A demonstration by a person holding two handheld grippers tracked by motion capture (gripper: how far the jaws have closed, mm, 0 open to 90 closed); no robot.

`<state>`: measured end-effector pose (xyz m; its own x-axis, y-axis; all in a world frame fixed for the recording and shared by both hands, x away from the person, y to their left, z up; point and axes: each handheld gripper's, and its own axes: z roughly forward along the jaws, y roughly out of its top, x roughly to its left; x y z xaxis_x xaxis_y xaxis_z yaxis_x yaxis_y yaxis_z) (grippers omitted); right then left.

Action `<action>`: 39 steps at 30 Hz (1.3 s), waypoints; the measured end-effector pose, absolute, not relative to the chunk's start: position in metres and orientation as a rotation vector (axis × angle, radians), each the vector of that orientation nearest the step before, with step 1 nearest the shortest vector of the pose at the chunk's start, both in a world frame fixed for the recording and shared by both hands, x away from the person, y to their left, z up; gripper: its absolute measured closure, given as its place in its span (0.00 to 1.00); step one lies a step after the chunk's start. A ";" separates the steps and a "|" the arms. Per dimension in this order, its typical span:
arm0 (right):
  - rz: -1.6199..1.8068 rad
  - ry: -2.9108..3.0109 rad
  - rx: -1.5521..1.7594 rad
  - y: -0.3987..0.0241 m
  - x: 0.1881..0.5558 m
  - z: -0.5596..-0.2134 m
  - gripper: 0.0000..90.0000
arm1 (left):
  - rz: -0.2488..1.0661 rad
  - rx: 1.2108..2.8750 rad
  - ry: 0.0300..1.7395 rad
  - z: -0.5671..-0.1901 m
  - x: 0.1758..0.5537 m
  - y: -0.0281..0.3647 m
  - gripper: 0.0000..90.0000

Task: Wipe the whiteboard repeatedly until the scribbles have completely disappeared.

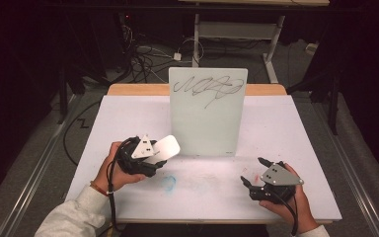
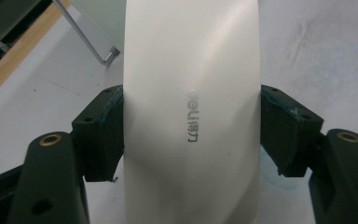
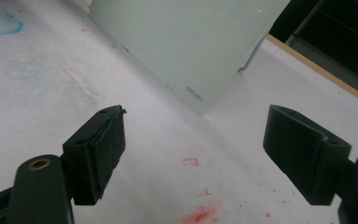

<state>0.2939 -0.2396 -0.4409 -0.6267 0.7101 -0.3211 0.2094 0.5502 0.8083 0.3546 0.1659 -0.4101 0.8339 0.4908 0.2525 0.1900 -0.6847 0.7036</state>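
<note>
A small whiteboard (image 1: 208,109) stands upright at the middle of the table, with a black scribble (image 1: 207,88) across its top. My left gripper (image 1: 154,157) is shut on a white eraser (image 1: 164,148), a smooth oblong block with a grey logo (image 2: 192,116), held just left of the board's lower corner. Both jaws press the eraser's sides in the left gripper view. My right gripper (image 1: 252,172) rests open near the table's front right, nothing between its jaws. The board's lower edge (image 3: 193,70) lies ahead of it in the right gripper view.
The white table top (image 1: 296,143) carries a blue smudge (image 1: 169,183) near the front middle and red marks (image 3: 198,215) under the right gripper. A wooden edge (image 1: 138,89) runs along the back. Cables and desk legs lie on the dark floor beyond.
</note>
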 end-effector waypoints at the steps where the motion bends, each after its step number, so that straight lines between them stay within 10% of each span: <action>1: 1.000 2.138 0.736 -0.240 0.294 -0.441 0.24 | 0.576 2.299 0.498 -0.409 0.354 0.166 0.32; 39: 0.987 2.098 0.739 -0.241 0.290 -0.440 0.24 | 0.892 1.944 0.658 -0.362 0.370 0.154 0.32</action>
<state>0.2901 -0.2412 -0.4403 -0.5974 0.7246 -0.3437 0.1970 0.5480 0.8129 0.3703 0.1536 -0.3621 0.6025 0.7270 0.3294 0.1003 -0.4784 0.8724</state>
